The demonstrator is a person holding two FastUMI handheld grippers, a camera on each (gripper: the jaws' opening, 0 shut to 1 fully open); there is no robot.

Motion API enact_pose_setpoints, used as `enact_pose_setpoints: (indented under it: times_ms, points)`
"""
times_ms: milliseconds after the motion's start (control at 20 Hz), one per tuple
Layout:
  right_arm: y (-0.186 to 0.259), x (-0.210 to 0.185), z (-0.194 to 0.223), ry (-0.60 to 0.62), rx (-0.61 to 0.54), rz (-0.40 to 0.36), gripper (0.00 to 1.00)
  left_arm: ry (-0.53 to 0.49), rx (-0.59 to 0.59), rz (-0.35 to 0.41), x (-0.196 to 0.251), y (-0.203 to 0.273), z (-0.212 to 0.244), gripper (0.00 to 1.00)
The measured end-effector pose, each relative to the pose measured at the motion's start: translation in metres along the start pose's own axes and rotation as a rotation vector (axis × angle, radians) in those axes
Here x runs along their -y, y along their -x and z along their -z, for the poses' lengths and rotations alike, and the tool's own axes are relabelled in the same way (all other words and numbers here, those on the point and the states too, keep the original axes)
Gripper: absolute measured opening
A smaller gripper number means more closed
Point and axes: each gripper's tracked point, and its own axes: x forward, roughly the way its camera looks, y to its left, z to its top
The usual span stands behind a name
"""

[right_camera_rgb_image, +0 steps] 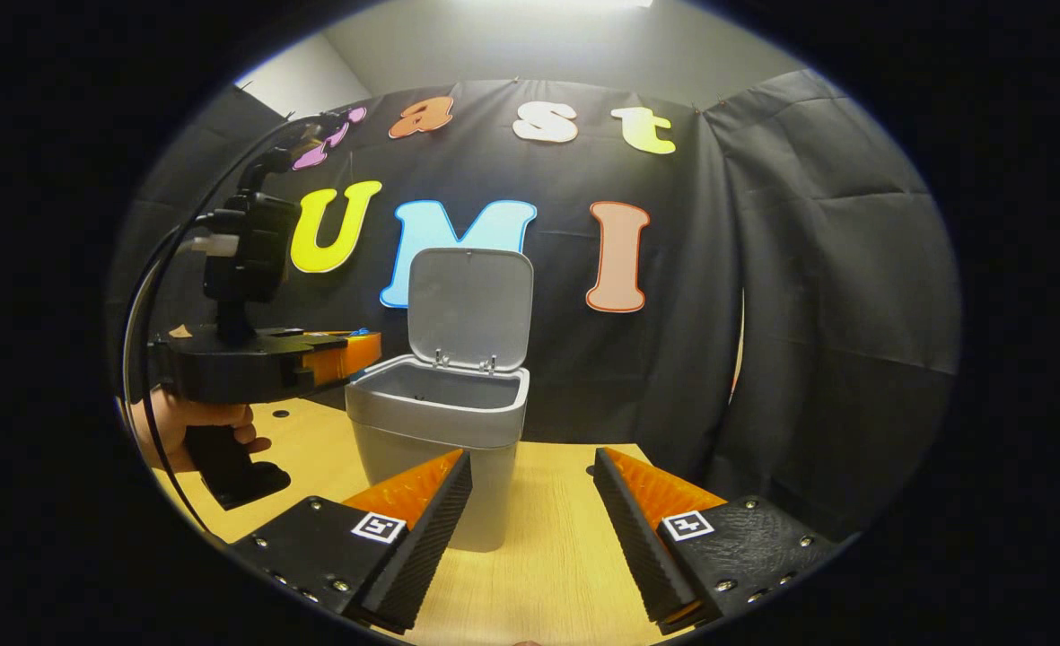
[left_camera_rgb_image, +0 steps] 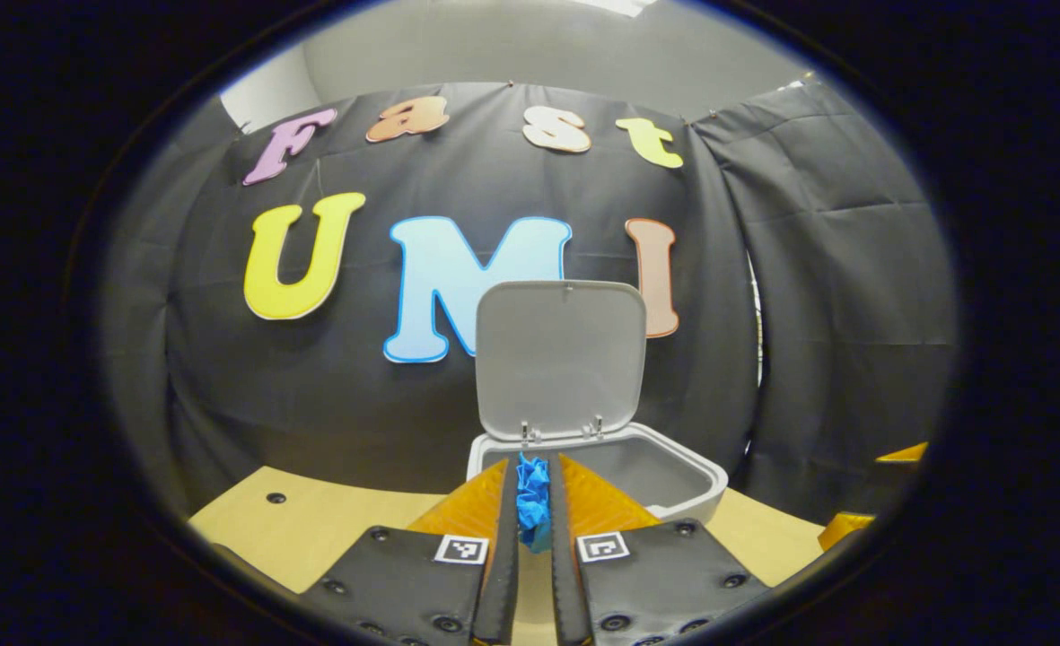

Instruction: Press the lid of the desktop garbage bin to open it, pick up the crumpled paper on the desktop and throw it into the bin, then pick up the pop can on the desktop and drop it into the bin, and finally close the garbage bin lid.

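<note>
Left gripper (left_camera_rgb_image: 534, 502) clamping blue crumpled paper (left_camera_rgb_image: 534, 498), hovering lower centre, bin (left_camera_rgb_image: 673, 467) opening just beyond fingertips; lid (left_camera_rgb_image: 561, 359) standing upright; right gripper (right_camera_rgb_image: 530, 502) fingers spread apart, idling.

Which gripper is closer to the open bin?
The left gripper, holding blue crumpled paper, sits at the bin rim. The right gripper hangs back, open.

Probably a lab recording booth: black cloth walls (right_camera_rgb_image: 763, 269) around a bare wooden table (right_camera_rgb_image: 547, 538).
</note>
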Motion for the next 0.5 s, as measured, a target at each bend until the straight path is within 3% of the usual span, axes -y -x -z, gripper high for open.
enact_pose_setpoints:
  times_ms: [100, 350, 450, 500]
  points:
    - [-0.002, 0.002, -0.001, 0.004, -0.002, 0.021, 0.88, -0.004, 0.008, 0.012, 0.002, -0.013, 0.002, 0.24]
    - [0.0, 0.006, 0.005, 0.014, -0.04, 0.086, 0.88, -0.016, 0.028, 0.052, 0.01, -0.033, 0.003, 0.38]
    - [0.002, 0.008, 0.006, 0.018, -0.05, 0.103, 0.89, -0.013, 0.03, 0.065, 0.012, -0.035, 0.004, 0.38]
    - [0.004, 0.009, 0.006, 0.019, -0.047, 0.111, 0.88, -0.011, 0.027, 0.067, 0.012, -0.037, 0.006, 0.45]
